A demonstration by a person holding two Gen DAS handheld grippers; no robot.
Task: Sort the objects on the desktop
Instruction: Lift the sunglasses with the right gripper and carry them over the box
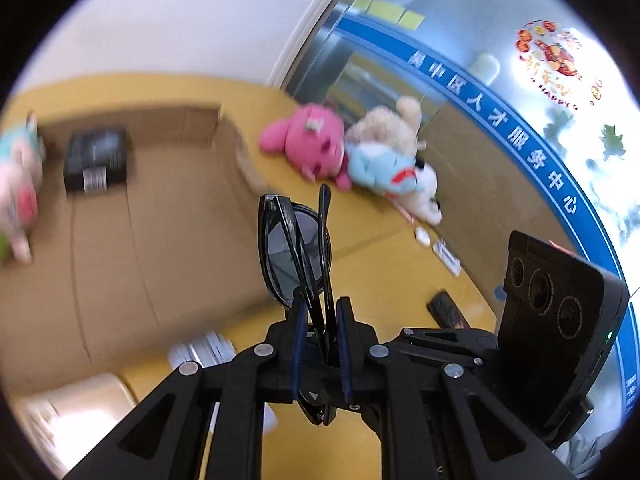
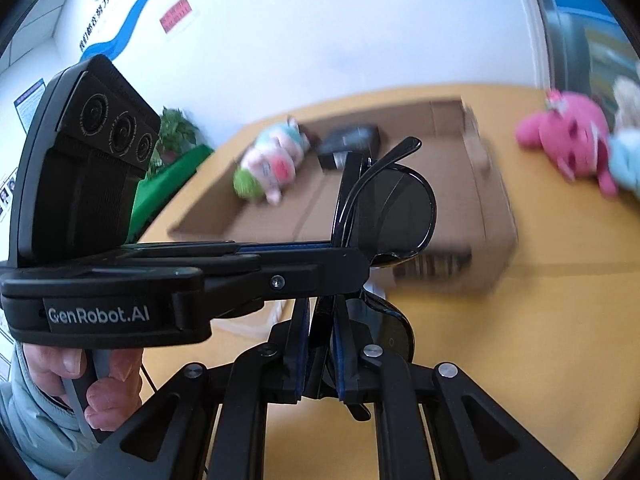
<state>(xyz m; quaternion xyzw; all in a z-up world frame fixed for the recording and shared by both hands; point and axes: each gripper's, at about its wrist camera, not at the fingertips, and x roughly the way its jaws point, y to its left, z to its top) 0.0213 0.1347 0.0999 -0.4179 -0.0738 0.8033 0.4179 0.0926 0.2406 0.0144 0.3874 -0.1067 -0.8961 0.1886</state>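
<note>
Sunglasses, one folded black pair, are hanging above the yellow table, with both grippers pinching them: the left gripper and the right gripper. One cardboard box is holding one black packet and one plush pig. Three plush toys are lying beside it.
</note>
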